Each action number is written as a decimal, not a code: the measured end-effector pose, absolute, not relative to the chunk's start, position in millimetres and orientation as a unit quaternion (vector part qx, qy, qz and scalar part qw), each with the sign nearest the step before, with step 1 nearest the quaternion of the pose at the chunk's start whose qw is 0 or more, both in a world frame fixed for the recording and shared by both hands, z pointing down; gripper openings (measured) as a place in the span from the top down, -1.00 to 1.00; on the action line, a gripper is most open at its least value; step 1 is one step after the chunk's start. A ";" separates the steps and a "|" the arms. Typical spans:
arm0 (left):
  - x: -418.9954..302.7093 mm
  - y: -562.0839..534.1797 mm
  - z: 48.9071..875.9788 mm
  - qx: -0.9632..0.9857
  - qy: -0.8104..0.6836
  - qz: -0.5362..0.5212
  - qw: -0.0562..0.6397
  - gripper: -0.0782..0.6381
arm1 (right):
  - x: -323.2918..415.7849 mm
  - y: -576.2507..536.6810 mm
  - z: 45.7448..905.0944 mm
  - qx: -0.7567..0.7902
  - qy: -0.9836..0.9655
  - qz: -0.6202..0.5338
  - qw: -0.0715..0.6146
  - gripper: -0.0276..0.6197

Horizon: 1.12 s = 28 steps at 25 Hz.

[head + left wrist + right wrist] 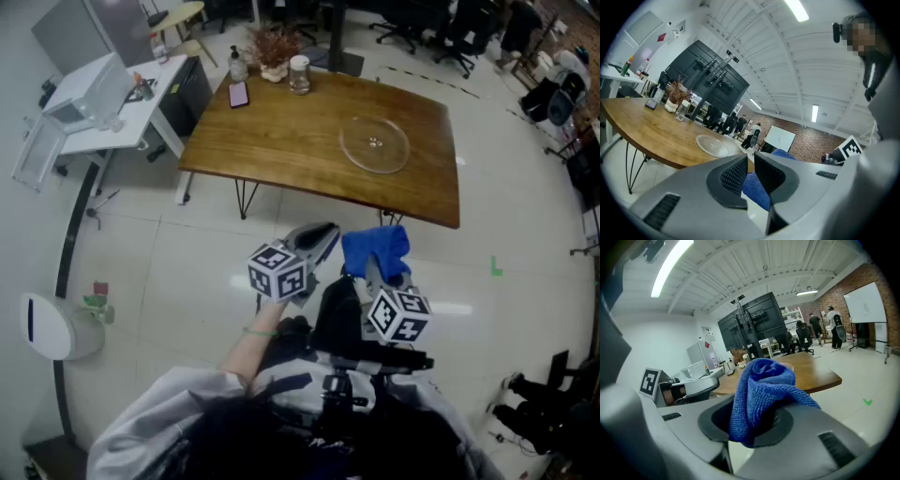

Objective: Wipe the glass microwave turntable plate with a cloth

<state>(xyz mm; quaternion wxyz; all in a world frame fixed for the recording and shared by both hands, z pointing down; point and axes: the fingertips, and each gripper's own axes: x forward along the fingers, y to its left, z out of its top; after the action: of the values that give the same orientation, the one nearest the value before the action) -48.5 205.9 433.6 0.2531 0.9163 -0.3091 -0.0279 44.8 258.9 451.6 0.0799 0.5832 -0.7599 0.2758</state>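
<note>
The clear glass turntable plate [375, 143] lies flat on the right part of the wooden table [281, 131]; it also shows in the left gripper view [712, 145]. Both grippers hang over the floor, short of the table's near edge. My right gripper [377, 269] is shut on a bunched blue cloth [375, 247], which bulges up between its jaws [761, 390]. My left gripper [322, 236] is just left of it, jaws shut with nothing between them [750, 171]. The blue cloth [757, 190] shows behind them.
At the table's far end stand a phone [238, 94], a bottle [238, 66], a dried plant [272, 47] and a jar [299, 74]. A white desk [122, 103] with a white box-like appliance is at left, a white bin [52, 323] on the floor.
</note>
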 end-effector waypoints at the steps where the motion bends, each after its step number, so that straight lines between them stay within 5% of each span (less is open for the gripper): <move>1: -49.4 199.4 435.3 0.915 -0.312 -0.029 0.255 0.67 | 46.2 251.9 452.6 0.583 -0.760 0.276 0.079 0.66; 28: 4.2 -45.9 471.2 0.840 -0.433 -0.025 0.326 0.67 | 149.0 -48.0 444.7 0.510 -0.799 0.298 0.114 0.66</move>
<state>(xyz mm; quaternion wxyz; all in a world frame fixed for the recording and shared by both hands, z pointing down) 4.2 -45.9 471.2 0.3260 0.8399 -0.4331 -0.0252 149.0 -48.0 444.7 0.1144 0.5104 -0.7987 0.2976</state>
